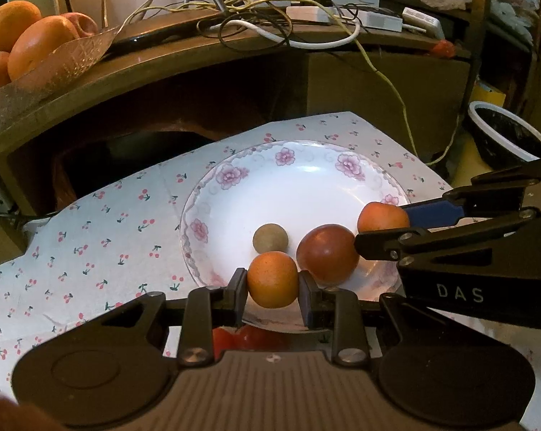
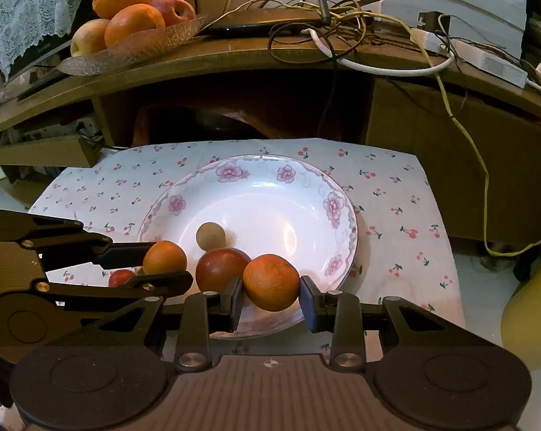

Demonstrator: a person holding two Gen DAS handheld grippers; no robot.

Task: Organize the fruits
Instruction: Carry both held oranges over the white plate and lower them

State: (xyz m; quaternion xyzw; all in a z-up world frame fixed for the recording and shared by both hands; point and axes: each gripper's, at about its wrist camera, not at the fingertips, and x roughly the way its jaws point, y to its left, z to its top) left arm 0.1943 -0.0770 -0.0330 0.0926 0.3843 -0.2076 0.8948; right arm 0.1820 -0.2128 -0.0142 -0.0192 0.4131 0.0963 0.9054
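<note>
Two small orange fruits are held at once, one in each gripper, above the near edge of the flowered plate (image 1: 234, 176).

In the left wrist view, at lower centre of the frame, the left gripper (image 1: 272, 282) is clenched on the left orange fruit (image 1: 272, 279), the pads pressing its two sides. Just behind it on the plate lie a small tan ball-shaped fruit (image 1: 270, 239) and, to its right, a dark red fruit (image 1: 327, 254). Further right, the right gripper (image 1: 385, 221) is seen grasping the right orange fruit (image 1: 382, 217) over the plate's right rim. A red fruit (image 1: 249, 339) is partly hidden at bottom centre, off the plate on the cherry-print cloth (image 1: 101, 237).

For the placing to go well, each fruit should be lowered until it rests on the white well of the plate before the jaws are eased apart, so that nothing rolls. Open space lies towards the upper middle of the plate; that spot should be preferred, since the fruits already there could be knocked. The two grippers should be kept apart while they are lowered.

At upper left, a glass bowl (image 1: 55, 72) of larger fruit stands on the shelf, untouched.
</note>
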